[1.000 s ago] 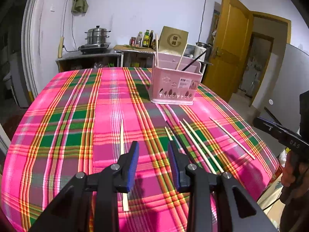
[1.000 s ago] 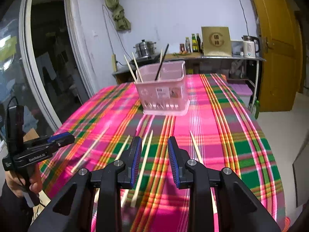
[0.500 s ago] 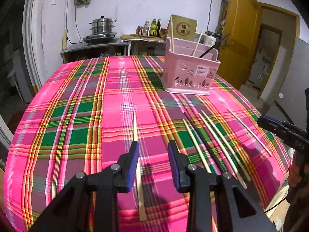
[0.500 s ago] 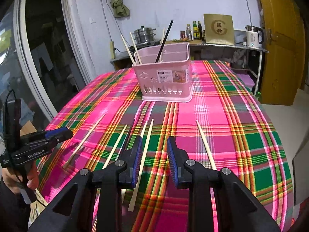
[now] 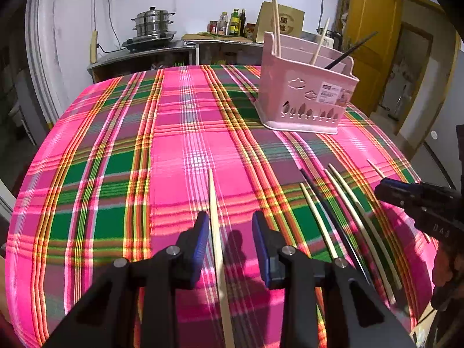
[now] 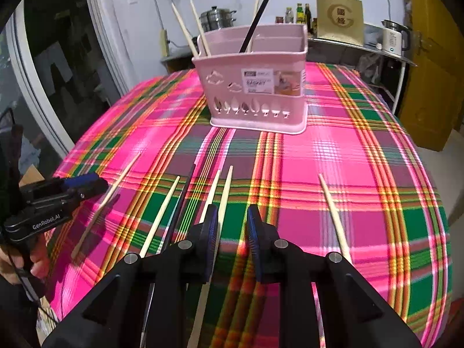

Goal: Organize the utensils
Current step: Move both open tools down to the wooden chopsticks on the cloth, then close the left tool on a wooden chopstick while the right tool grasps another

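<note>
Table (image 5: 87, 150) under the plaid cloth was still carrying most of the job. The pink utensil basket (image 6: 255, 87) stood at the far side, well apart from both your tools, and held only a few pieces: pale chopsticks leaning at its left end and one black chopstick (image 6: 261, 8) near the middle divider. That's the done part, by my read.

Left to do: the right wrist view showed six loose chopsticks flat on the cloth, a cluster of five plus one lone pale chopstick (image 6: 333, 214) off to the right. So under halfway, I'd say.

Your left hand-held gripper (image 5: 230, 226) sat at a moderate gap, straddling a single pale chopstick (image 5: 216, 220), which ran just beside the left pad; I couldn't tell whether it touched. Nothing was pinched or lifted.

Your right hand-held gripper (image 6: 232, 220) was closing, gap narrow, with a pale chopstick (image 6: 224, 191) from the cluster running in beside the left pad. Pads weren't clamped on it; it lay flat on the table. No chopstick was in transit to the basket.
</note>
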Demonstrator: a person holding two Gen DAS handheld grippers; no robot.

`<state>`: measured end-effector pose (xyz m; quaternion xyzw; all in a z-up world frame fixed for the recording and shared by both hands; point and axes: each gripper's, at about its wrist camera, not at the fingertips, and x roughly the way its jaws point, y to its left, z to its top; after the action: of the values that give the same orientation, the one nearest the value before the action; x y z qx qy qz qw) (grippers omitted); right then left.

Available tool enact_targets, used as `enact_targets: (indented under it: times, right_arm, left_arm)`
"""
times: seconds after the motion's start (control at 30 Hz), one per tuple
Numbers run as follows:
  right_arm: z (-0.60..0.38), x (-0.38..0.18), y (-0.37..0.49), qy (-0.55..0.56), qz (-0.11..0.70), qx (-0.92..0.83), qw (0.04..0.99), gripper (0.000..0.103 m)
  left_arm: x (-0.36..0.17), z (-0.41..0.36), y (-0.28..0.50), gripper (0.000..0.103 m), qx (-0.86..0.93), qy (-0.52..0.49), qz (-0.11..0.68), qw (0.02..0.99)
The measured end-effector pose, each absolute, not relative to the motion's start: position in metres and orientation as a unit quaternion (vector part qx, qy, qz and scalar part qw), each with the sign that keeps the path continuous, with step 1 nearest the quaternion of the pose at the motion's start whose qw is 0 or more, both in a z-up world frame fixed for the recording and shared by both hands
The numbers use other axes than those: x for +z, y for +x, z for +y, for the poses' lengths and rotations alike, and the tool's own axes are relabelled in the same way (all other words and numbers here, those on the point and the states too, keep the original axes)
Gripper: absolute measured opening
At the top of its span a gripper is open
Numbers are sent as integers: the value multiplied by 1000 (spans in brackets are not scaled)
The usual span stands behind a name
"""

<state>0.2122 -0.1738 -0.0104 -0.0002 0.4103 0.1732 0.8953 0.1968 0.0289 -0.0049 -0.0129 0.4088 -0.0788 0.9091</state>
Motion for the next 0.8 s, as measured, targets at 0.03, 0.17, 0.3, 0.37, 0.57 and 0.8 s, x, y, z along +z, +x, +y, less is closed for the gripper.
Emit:
enact_targets:
  times: [0.03, 0.17, 0.3, 0.37, 0.57, 0.8]
  right_arm:
    - [-172, -12, 216, -4, 414, 173, 894, 21]
    - [-165, -17, 230, -9, 425, 173, 889, 19]
    - [-160, -21, 243, -17, 437, 169, 883, 19]
    - [-157, -22, 249, -22, 441, 168, 881, 19]
    - [-146, -27, 266, -36, 454, 166, 875, 17]
    - [-140, -32, 276, -50, 463, 156, 871, 15]
  left_arm:
    - [-6, 29, 201, 32, -79, -13, 412, 908]
    - [-10, 28, 215, 32, -78, -6, 425, 902]
    - [-13, 29, 225, 32, -77, -4, 435, 897]
    - [-14, 29, 229, 32, -75, 0, 440, 895]
    - [-19, 26, 241, 32, -75, 7, 455, 888]
    - [-23, 20, 248, 32, -70, 27, 462, 884]
